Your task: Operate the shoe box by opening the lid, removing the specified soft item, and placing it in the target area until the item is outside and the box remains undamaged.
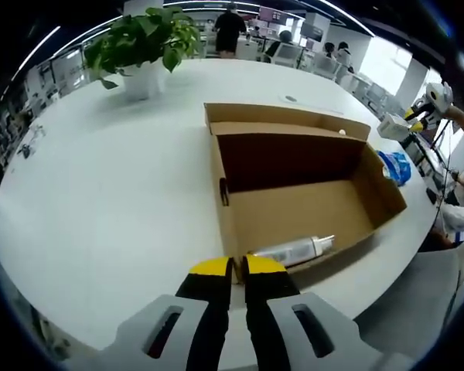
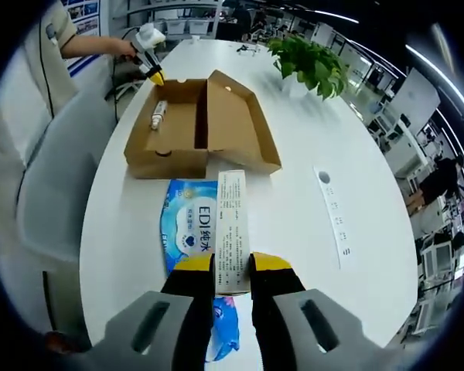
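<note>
The shoe box point(image 2: 193, 127) was seen open on the white counter point(image 1: 108, 201), its lid point(image 1: 286, 117) folded back and a small bottle point(image 1: 294, 249) lying inside. The blue soft pack point(image 2: 197, 232) was laid flat on the counter just outside the box, gripped at its near edge by the right tool point(image 2: 232, 267). The left tool point(image 1: 236, 267) was held nearly closed and empty beside the box. A potted plant point(image 1: 143, 46) stood well apart.

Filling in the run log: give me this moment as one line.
box: lid open, tube inside | blue wipes pack: on table outside box, between right gripper tips | left gripper: shut, at box edge
</note>
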`<act>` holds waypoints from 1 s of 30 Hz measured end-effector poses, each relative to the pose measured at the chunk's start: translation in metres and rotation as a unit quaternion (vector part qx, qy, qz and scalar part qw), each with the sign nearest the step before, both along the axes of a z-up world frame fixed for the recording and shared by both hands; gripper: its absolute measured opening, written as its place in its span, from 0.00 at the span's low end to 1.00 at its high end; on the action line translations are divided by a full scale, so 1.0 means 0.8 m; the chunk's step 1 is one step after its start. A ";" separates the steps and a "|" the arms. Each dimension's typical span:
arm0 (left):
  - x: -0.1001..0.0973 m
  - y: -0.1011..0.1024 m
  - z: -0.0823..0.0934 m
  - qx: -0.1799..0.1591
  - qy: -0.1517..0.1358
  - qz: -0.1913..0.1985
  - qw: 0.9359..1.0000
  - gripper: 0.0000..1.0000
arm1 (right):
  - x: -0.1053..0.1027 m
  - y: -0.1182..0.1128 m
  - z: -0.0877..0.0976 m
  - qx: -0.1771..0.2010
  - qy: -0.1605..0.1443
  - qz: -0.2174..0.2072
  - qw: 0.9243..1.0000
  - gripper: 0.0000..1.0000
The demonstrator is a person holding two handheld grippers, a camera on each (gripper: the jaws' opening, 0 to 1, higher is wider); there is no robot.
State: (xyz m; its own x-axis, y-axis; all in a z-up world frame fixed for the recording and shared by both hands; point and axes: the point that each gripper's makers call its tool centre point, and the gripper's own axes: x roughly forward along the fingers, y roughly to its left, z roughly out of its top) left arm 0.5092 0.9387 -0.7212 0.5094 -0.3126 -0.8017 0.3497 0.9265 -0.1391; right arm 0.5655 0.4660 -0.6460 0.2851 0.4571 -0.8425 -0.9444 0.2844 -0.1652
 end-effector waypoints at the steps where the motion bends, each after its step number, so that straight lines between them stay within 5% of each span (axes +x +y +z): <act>1: 0.000 0.000 0.000 0.000 0.000 0.000 1.000 0.03 | -0.001 -0.001 -0.001 -0.001 0.001 -0.001 1.000 0.14; 30: -0.001 -0.001 -0.001 0.022 0.005 0.004 1.000 0.02 | 0.005 -0.088 -0.071 -0.053 0.036 -0.007 0.998 0.14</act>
State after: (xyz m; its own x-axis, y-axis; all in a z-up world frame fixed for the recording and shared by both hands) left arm 0.5086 0.9382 -0.7222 0.5030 -0.2730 -0.8200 0.3404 0.9347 -0.1024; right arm 0.5697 0.3956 -0.7028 0.2284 0.3614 -0.9040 -0.9507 0.2830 -0.1271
